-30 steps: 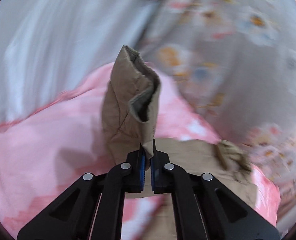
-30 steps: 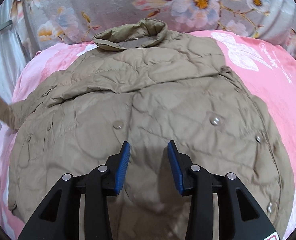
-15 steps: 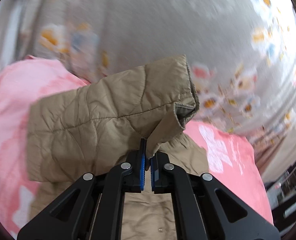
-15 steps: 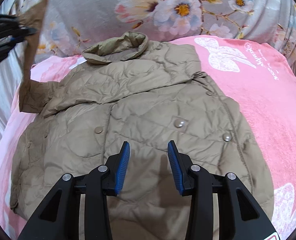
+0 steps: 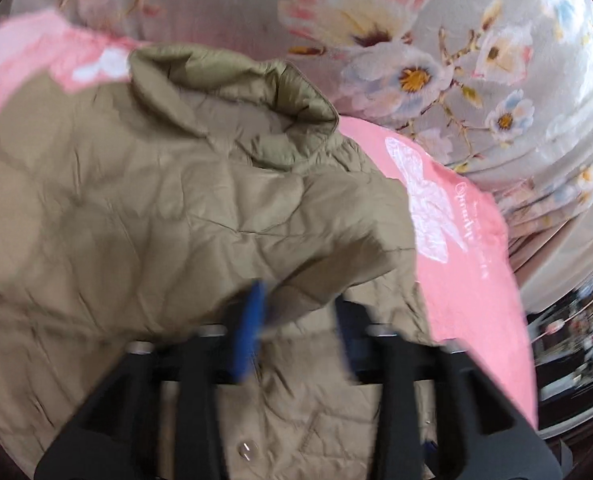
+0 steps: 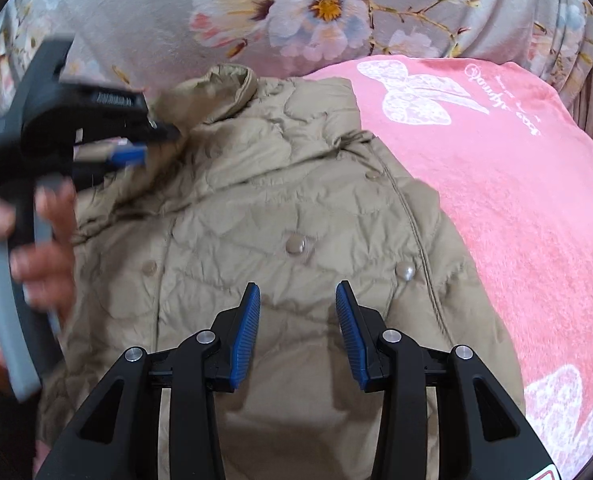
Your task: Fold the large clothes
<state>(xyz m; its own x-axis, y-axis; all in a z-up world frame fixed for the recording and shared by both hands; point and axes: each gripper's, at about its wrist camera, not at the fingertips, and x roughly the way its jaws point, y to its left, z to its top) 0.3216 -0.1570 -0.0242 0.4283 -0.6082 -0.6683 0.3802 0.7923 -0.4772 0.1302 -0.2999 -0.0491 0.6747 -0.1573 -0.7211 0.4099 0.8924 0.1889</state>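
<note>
While the left gripper [image 5: 298,320] jaws open off the sleeve [image 5: 256,216], the quilted jacket [image 6: 288,216] lies on the pink blanket [image 6: 516,208]. Right gripper [image 6: 298,320] apart, empty. Puffy, light, slippery; take hems or cuffs.

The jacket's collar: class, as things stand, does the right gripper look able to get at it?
Probably yes. The collar lies uncovered at the jacket's far end, and the right gripper hovers open above its front. Only the left gripper, jaws opening beside the collar, might crowd it.
</note>
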